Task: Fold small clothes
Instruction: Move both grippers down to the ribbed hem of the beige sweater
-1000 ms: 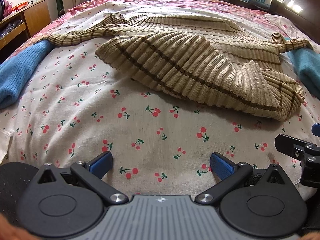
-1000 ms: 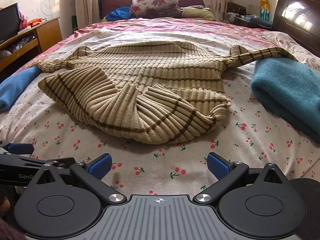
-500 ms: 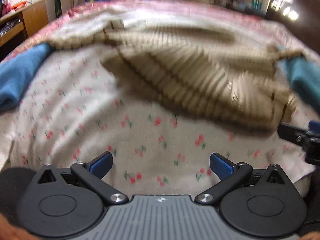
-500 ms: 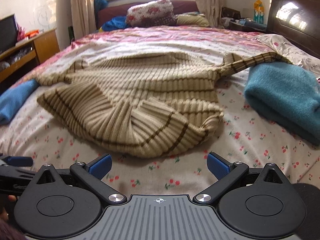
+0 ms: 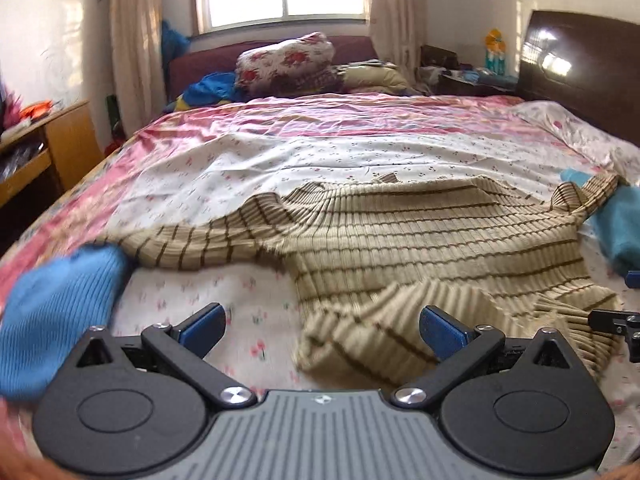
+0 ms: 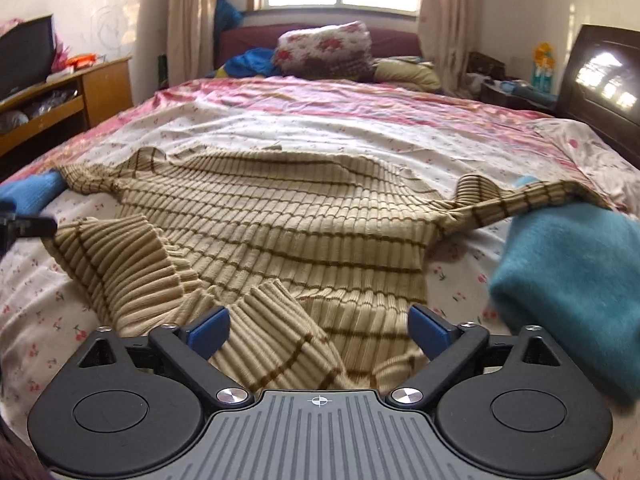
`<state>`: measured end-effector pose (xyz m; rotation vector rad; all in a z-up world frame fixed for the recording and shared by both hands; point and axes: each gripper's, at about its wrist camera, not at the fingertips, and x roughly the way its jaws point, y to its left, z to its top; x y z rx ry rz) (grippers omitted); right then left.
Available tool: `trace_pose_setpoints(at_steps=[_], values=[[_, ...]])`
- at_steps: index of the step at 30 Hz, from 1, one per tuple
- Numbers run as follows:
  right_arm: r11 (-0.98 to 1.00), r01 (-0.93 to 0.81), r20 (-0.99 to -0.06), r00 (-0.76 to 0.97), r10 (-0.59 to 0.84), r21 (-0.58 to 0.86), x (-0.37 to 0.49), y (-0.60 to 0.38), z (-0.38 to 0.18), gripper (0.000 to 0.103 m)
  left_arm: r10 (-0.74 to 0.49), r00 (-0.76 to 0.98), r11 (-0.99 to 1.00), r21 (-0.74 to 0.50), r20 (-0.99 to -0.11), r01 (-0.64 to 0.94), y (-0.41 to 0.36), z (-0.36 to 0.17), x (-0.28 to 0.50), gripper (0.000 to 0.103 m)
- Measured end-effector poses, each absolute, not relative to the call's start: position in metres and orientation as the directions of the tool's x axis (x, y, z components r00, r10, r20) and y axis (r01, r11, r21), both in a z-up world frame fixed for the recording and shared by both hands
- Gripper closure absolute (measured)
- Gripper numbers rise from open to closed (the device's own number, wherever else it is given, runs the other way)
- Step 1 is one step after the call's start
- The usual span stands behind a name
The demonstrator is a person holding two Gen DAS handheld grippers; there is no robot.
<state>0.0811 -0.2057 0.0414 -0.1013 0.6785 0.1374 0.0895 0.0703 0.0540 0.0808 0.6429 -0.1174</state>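
A beige ribbed sweater with thin brown stripes lies spread on the cherry-print bedsheet, its near hem folded back in loose rolls. My left gripper stands open low over the left corner of that folded hem, and the pads do not touch it. In the right wrist view the sweater fills the middle. My right gripper has a roll of the hem between its jaws, which are closing, and its blue pads are still clear of the cloth. Both sleeves stretch out sideways.
A blue knit garment lies at the left bed edge. A folded teal garment lies at the right, under one sleeve. A floral pillow sits at the far end. A wooden desk stands left and a dark headboard right.
Both grippers have moved forward from the bare sheet to the sweater's near folded hem and tipped up, showing more of the room. The right jaws have narrowed slightly.
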Motion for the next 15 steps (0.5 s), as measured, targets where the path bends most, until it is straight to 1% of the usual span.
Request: trace_pose_setpoints(at_steps=[2, 5, 7, 10, 11, 13, 15], values=[[0.982, -0.183, -0.650, 0.751, 0.113, -0.040, 0.089, -0.208, 0.036, 0.015, -0.100, 0.777, 0.985, 0.047, -0.621, 0.164, 0.069, 0.050, 0.103, 0.000], [0.975, -0.219, -0.681, 0.718, 0.144, -0.024, 0.097, -0.211, 0.030, 0.017, -0.150, 0.747, 0.971, 0.044, -0.648, 0.234, 0.061, 0.044, 0.118, 0.007], [0.968, -0.249, -0.692, 0.703, 0.163, -0.026, 0.099, -0.211, 0.026, 0.020, -0.187, 0.729, 0.957, 0.045, -0.659, 0.286, 0.055, 0.042, 0.124, 0.017], [0.960, -0.276, -0.699, 0.696, 0.161, -0.055, 0.101, -0.211, 0.023, 0.020, -0.222, 0.701, 0.937, 0.050, -0.678, 0.345, 0.045, 0.040, 0.135, 0.029], [0.957, -0.284, -0.701, 0.694, 0.165, -0.055, 0.103, -0.211, 0.023, 0.020, -0.231, 0.691, 0.930, 0.052, -0.684, 0.363, 0.043, 0.039, 0.138, 0.031], [0.954, -0.296, -0.699, 0.693, 0.178, -0.051, 0.106, -0.214, 0.024, 0.021, -0.243, 0.669, 0.917, 0.058, -0.702, 0.394, 0.038, 0.037, 0.144, 0.044], [0.951, -0.304, -0.695, 0.695, 0.185, -0.052, 0.109, -0.216, 0.025, 0.023, -0.261, 0.641, 0.908, 0.042, -0.722, 0.417, 0.037, 0.034, 0.149, 0.051]])
